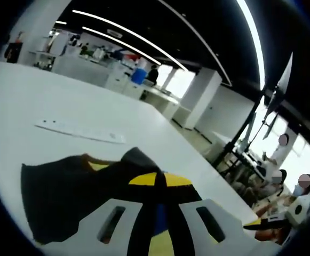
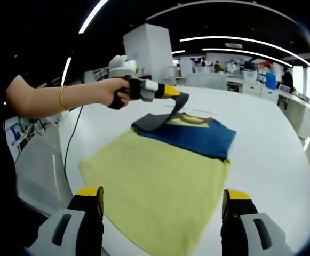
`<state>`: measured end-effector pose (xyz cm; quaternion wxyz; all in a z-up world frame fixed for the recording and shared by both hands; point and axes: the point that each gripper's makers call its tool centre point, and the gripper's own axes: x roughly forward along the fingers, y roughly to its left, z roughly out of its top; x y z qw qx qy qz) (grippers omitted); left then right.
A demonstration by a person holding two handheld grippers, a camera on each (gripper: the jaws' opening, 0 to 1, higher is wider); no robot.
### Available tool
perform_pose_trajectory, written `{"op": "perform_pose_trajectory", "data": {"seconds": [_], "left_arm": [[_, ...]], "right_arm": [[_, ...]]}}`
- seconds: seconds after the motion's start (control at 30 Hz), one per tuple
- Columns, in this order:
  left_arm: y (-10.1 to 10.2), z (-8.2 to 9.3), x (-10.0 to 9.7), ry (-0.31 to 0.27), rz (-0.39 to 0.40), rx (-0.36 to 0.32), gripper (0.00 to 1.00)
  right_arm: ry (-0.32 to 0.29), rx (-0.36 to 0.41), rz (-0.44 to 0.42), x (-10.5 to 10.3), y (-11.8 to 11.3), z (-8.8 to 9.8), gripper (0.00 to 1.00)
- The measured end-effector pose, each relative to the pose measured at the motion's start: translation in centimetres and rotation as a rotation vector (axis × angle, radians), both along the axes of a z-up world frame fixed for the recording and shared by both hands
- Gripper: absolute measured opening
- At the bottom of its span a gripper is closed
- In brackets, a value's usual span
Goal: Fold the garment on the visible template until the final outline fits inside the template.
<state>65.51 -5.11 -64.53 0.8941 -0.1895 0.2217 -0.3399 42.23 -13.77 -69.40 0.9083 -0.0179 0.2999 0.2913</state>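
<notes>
A garment lies flat on the white table [image 2: 272,133], with a yellow-green body [image 2: 155,186], a blue chest band [image 2: 197,136] and grey sleeves. In the right gripper view, a person's hand holds my left gripper [image 2: 168,92] over the garment's far left corner. It is shut on a grey sleeve [image 2: 160,120], which is lifted and draped inward. In the left gripper view, the dark sleeve cloth [image 1: 80,186] runs down between my left gripper's [image 1: 160,205] white jaws. My right gripper [image 2: 163,197] hovers over the garment's near hem, open, with nothing between its yellow-tipped fingers.
A white strip [image 1: 80,130] lies on the table beyond the garment. A black cable [image 2: 71,140] runs along the table's left edge. Several people sit at desks [image 1: 283,181] off the table's right side. Office benches stand far behind.
</notes>
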Motion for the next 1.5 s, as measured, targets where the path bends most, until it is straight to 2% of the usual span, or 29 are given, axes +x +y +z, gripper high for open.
{"op": "perform_pose_trajectory", "data": {"seconds": [0.23, 0.57, 0.77, 1.03, 1.37, 1.5], "left_arm": [[-1.9, 0.1, -0.3, -0.015, -0.044, -0.022, 0.00], [-3.3, 0.2, -0.3, -0.009, -0.059, -0.050, 0.00], [-5.1, 0.3, -0.5, -0.014, -0.095, -0.066, 0.00], [-6.7, -1.8, -1.0, 0.024, -0.128, -0.041, 0.00], [-8.7, -3.6, -1.8, 0.064, -0.154, -0.024, 0.00], [-8.9, -4.9, -1.9, 0.079, -0.160, 0.020, 0.00]], "right_arm": [[-0.004, -0.008, -0.017, 0.2, -0.5, -0.1, 0.90], [0.006, -0.003, -0.017, 0.1, -0.5, -0.6, 0.90], [0.012, 0.001, -0.022, 0.2, -0.8, -0.8, 0.90], [0.018, 0.004, -0.034, 0.1, -1.2, -1.1, 0.90], [0.027, 0.009, -0.040, 0.1, -1.3, -1.4, 0.90], [0.031, 0.011, -0.039, 0.2, -1.3, -1.6, 0.90]]}}
